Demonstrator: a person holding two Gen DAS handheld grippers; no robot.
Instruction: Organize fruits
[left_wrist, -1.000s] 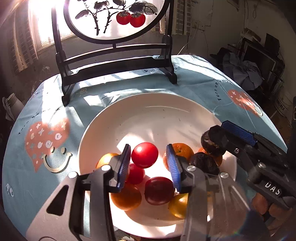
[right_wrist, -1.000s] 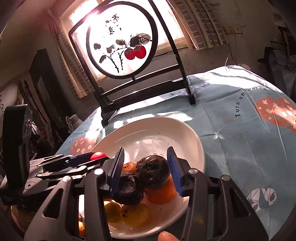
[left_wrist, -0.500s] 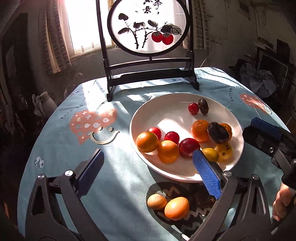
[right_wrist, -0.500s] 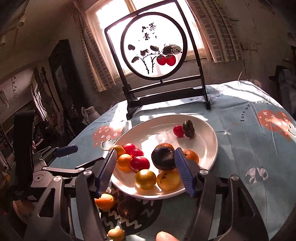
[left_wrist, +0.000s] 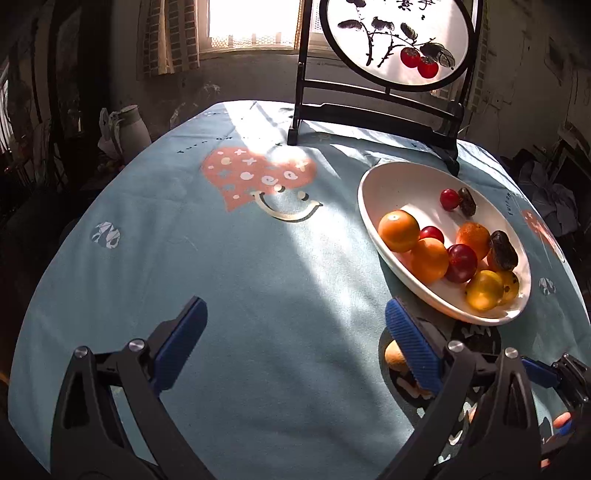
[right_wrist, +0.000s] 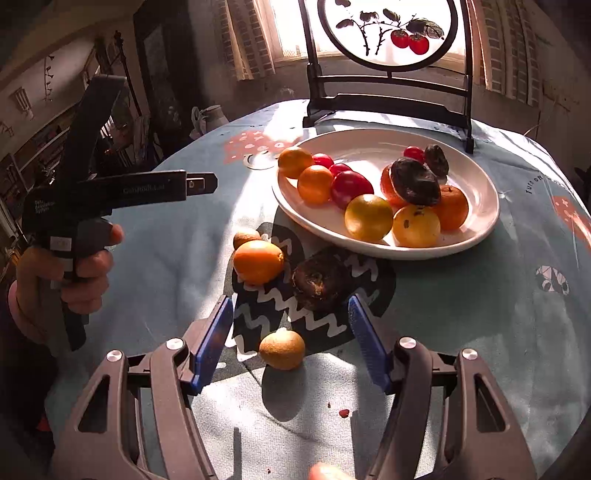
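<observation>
A white plate (right_wrist: 484, 206) holds several oranges, red plums, yellow fruits and dark fruits; it also shows in the left wrist view (left_wrist: 369, 206). On the cloth in front of it lie an orange (right_wrist: 258, 261), a dark fruit (right_wrist: 319, 282), a small tan fruit (right_wrist: 282, 349) and another small one (right_wrist: 246, 237). My right gripper (right_wrist: 290, 343) is open and empty, low over the tan fruit. My left gripper (left_wrist: 291, 343) is open and empty over bare cloth, left of the plate; its body shows in the right wrist view (right_wrist: 147, 190).
A round table with a blue patterned cloth (left_wrist: 221, 258). A dark wooden stand with a round painted screen (right_wrist: 388, 33) stands behind the plate. A pale jug (left_wrist: 129, 125) is beyond the table's far left edge. Clutter surrounds the table.
Both grippers have opened and pulled back from the plate toward the table's near side. The left one has swung left over bare cloth; the right one now hovers over the loose fruits.
</observation>
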